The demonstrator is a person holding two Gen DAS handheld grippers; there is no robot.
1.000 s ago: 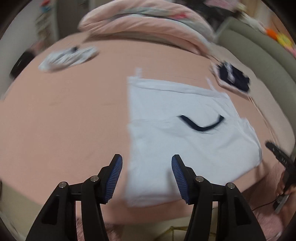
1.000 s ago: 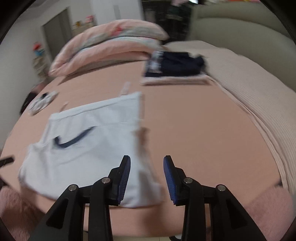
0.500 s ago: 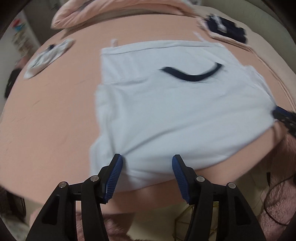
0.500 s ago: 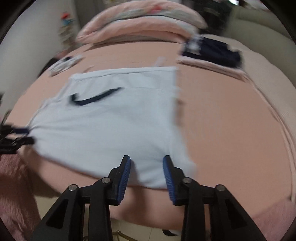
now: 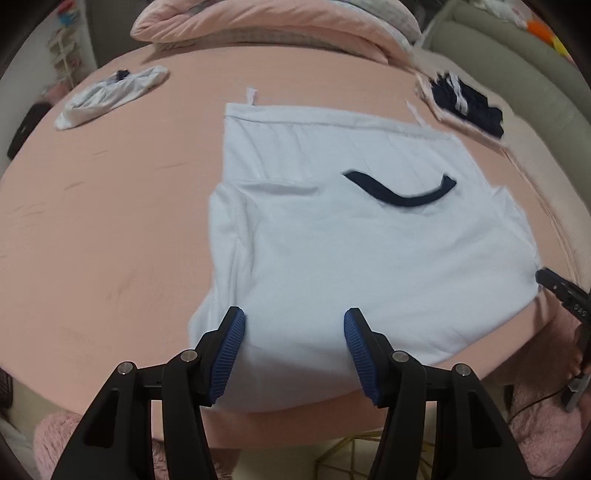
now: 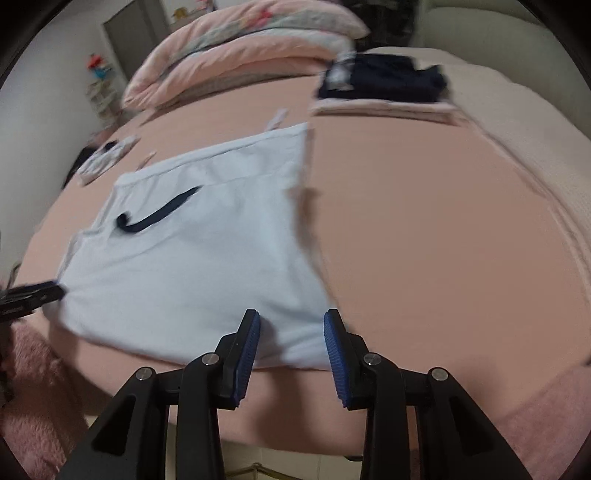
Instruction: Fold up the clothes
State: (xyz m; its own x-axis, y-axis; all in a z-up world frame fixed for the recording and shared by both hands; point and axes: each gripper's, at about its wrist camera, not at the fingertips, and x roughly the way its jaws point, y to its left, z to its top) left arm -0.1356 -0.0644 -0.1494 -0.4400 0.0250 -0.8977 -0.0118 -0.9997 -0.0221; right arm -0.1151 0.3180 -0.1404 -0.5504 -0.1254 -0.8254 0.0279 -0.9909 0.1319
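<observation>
A big bed (image 5: 110,221) with a pink sheet fills both views. At its far edge lies a pile of pink bedding (image 5: 266,22). A beige blanket (image 6: 517,129) covers the right side of the bed.

A light blue shirt (image 5: 351,251) lies flat on the sheet, near the front edge of the bed. Its dark blue collar (image 5: 402,192) shows in the middle of the cloth, and the sleeves look folded in. The bottom part of the shirt hangs a little over the front edge.

Near the far right corner of the bed sits a stack of folded clothes (image 6: 388,81), dark blue on top. Near the far left side lies a bunched white cloth (image 5: 110,92), well apart from the shirt.

The left gripper (image 5: 293,354) hangs over the near left part of the shirt. Its blue pads are spread wide, with the shirt's edge seen between them. They do not pinch the cloth.

The right gripper (image 6: 291,354) hangs over the near right corner of the shirt. Its jaws have just been closing a little, and the shirt's corner shows between the pads. The pads are still apart and I cannot see them press the cloth.
</observation>
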